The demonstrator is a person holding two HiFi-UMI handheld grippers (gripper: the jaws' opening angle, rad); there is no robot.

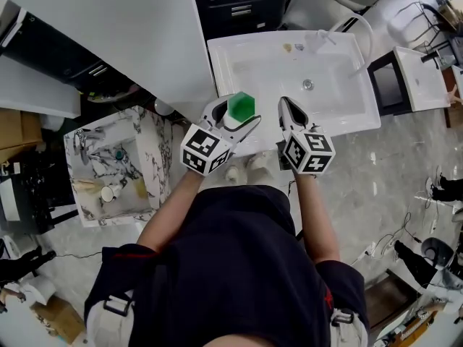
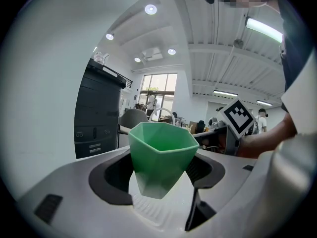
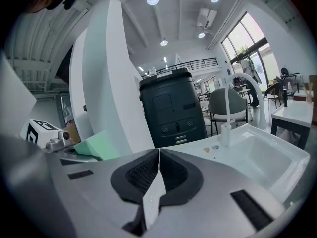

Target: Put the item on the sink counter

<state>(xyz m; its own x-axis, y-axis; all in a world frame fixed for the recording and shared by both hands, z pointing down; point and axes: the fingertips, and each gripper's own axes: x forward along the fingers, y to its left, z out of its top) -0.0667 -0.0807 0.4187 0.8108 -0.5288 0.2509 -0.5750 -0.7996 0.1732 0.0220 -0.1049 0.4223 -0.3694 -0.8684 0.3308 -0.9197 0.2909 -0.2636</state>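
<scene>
Above the near edge of the sink (image 1: 340, 114), the left gripper (image 1: 237, 116) covered the lower half of the green cup (image 1: 241, 104) in the head view, so its base went unseen. Both it and the right gripper (image 1: 286, 105) hid a stretch of the sink's front rim. On the sink's back ledge lay two small bits (image 1: 293, 48), too small to name, and the things inside (image 1: 108, 192) the marbled tub (image 1: 148, 147) left of the sink were no clearer. In the right gripper view the cup showed only as a green sliver left of the sink, mostly behind the left gripper, and the sink's right end ran into the picture's dark rim. In the left gripper view the cup hid the foot of the sink's faucet (image 2: 163, 114).
</scene>
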